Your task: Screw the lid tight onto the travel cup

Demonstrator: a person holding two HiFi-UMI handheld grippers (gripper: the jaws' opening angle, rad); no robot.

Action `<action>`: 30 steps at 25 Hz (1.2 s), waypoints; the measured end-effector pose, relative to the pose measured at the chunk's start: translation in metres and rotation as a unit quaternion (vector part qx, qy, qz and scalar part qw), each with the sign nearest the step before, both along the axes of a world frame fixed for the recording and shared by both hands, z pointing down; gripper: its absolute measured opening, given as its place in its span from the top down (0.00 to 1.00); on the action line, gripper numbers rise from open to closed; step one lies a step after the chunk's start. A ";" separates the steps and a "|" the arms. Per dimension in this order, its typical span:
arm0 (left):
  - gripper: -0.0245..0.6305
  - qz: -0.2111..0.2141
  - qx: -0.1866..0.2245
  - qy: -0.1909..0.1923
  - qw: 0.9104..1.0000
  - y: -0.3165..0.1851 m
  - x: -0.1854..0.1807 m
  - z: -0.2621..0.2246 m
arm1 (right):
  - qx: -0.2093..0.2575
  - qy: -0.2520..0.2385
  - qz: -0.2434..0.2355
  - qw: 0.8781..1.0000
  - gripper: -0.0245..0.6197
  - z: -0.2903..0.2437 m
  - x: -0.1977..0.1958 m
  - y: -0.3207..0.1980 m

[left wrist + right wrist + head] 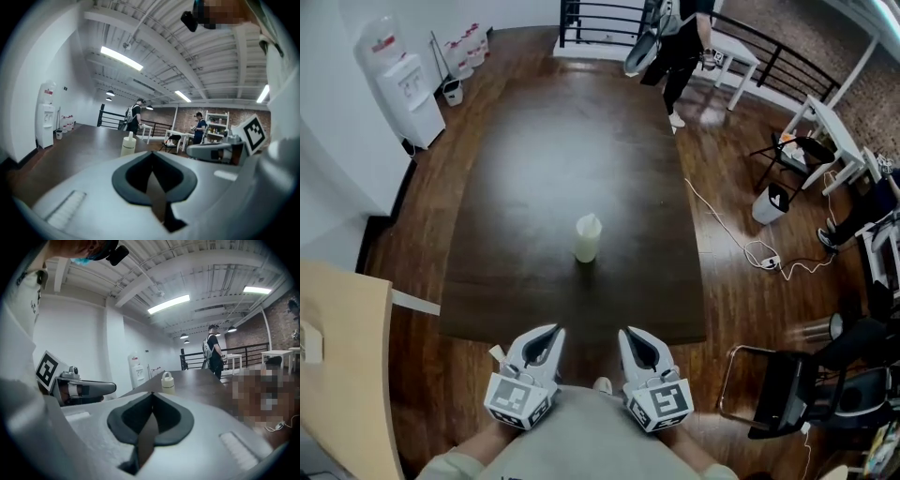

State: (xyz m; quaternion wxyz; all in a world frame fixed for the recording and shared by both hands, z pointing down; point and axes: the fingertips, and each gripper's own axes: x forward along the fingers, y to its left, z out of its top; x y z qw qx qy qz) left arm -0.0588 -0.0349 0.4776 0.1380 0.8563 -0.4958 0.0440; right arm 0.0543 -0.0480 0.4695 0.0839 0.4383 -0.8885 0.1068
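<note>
2 claws hover at the near edge of the dark surface [534, 169]. Far left, water dispenser [405, 80]: red label, print too small to read. Left claw [549, 334]: jaws closed together, nothing held; its cube [519, 401] carries a black-and-white square marker. Travel cup [587, 238]: pale, upright mid-surface, loop-handled lid [590, 222] on top, well apart from both claws. Right claw [630, 336]: jaws closed, empty.
</note>
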 end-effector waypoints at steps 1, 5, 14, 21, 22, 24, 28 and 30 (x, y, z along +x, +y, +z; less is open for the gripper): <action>0.96 0.007 0.001 0.002 1.000 -0.007 -0.004 -0.001 | 0.004 0.001 0.007 1.000 0.96 -0.002 -0.002 -0.006; 0.96 0.030 0.004 0.004 1.000 -0.030 -0.022 -0.001 | 0.013 0.015 0.026 0.999 0.86 -0.005 -0.014 -0.027; 0.96 0.021 0.019 -0.013 1.000 -0.076 -0.053 0.009 | 0.008 0.060 0.021 0.998 0.70 0.025 -0.032 -0.086; 0.96 -0.045 -0.030 -0.016 0.998 -0.101 -0.066 0.046 | -0.030 0.066 -0.019 0.997 0.56 0.078 -0.039 -0.138; 0.96 -0.053 -0.037 -0.017 0.998 -0.102 -0.067 0.050 | -0.035 0.067 -0.026 0.997 0.54 0.086 -0.041 -0.145; 0.96 -0.065 -0.049 -0.021 0.996 -0.102 -0.069 0.057 | -0.044 0.070 -0.040 0.996 0.51 0.101 -0.047 -0.158; 0.96 -0.082 -0.066 -0.032 0.994 -0.105 -0.072 0.068 | -0.059 0.076 -0.072 0.993 0.47 0.126 -0.064 -0.178; 0.96 -0.087 -0.073 -0.037 0.993 -0.108 -0.072 0.073 | -0.067 0.082 -0.092 0.990 0.45 0.137 -0.073 -0.182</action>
